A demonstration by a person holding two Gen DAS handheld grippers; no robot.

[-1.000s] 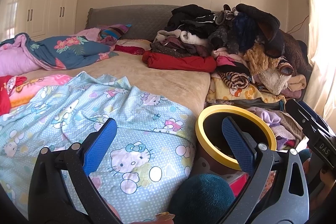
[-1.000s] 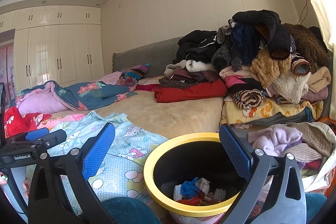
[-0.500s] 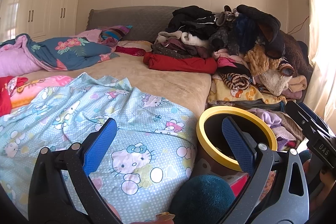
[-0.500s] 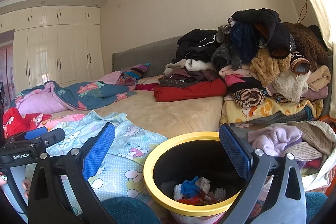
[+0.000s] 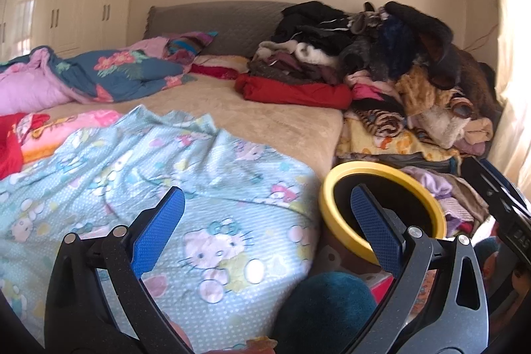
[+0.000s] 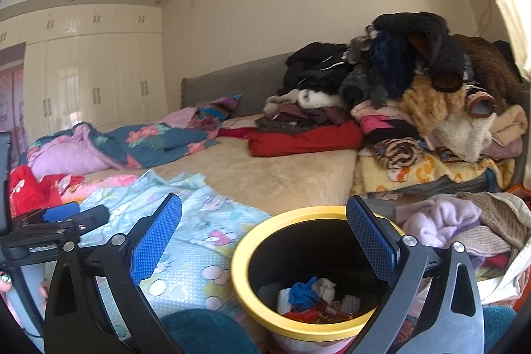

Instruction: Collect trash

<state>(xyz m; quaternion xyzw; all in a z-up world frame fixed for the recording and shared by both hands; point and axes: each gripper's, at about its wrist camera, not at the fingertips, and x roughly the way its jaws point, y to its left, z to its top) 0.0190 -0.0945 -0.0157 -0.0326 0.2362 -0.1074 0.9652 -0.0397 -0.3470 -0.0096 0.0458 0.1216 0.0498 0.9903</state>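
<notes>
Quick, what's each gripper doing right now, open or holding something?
Left gripper: open, holding nothing.
Right gripper: open, holding nothing, above the trash bin.

sunlit bedroom, cream wardrobes [image 6: 99, 82], grey headboard [image 5: 225, 22], cluttered bed [image 5: 265, 118]

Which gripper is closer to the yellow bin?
Right. The right gripper hangs open almost over the yellow bin, looking down on the trash inside. The left gripper hangs open over the blue sheet.
</notes>
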